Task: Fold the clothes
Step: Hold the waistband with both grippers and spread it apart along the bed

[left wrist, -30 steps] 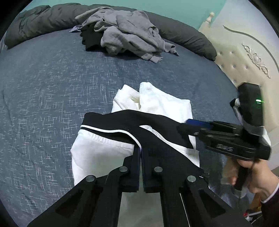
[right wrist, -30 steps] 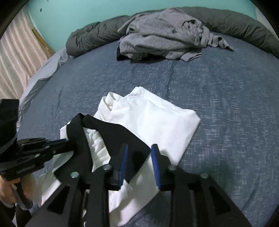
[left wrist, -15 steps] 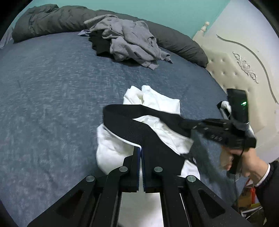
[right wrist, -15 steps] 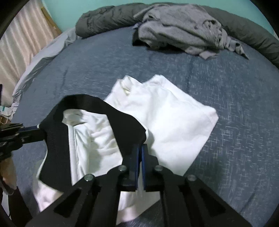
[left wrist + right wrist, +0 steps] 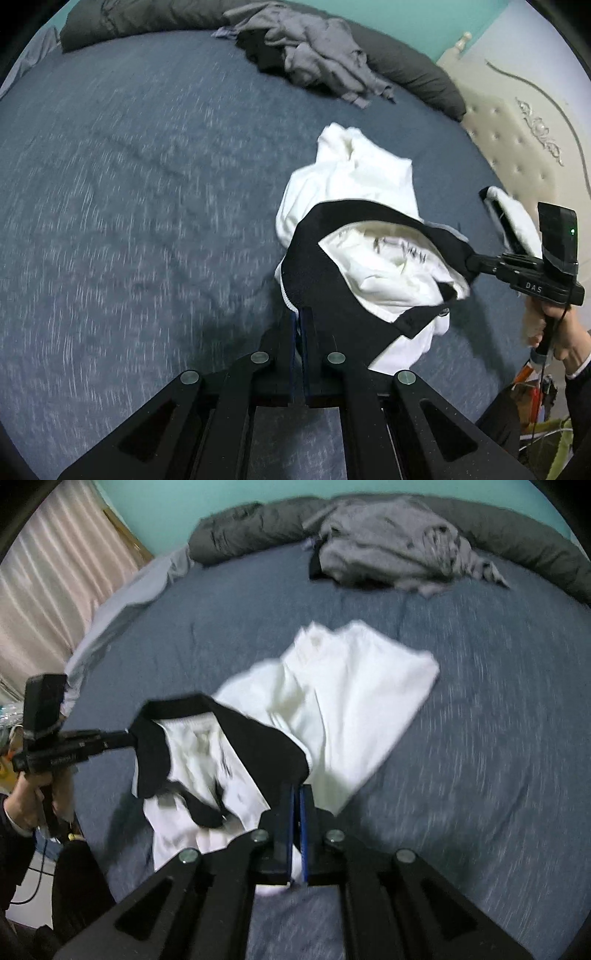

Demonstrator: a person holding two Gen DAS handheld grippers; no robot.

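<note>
A white garment with a black band [image 5: 332,266] hangs between my two grippers over the blue bed [image 5: 129,184]. My left gripper [image 5: 299,314] pinches the band's near edge, and its jaws are just starting to open with the cloth still pressed between the pads. In the left wrist view my right gripper [image 5: 471,264] grips the band's far side. The right wrist view shows the same garment [image 5: 258,746], with my right gripper [image 5: 297,790] shut on the band and my left gripper [image 5: 131,734] holding the other end. The white lower part [image 5: 369,672] trails on the bed.
A heap of grey clothes [image 5: 317,55] [image 5: 388,539] lies at the far side of the bed, against a rolled dark duvet [image 5: 413,74]. A cream padded headboard [image 5: 517,140] stands to the right, a pink curtain [image 5: 55,572] to the left. A person's hand [image 5: 554,332] holds the right gripper.
The right gripper's jaws closed on the black band. Both grippers then rose and moved apart, stretching the band into an open loop and lifting the garment's top off the bed.
</note>
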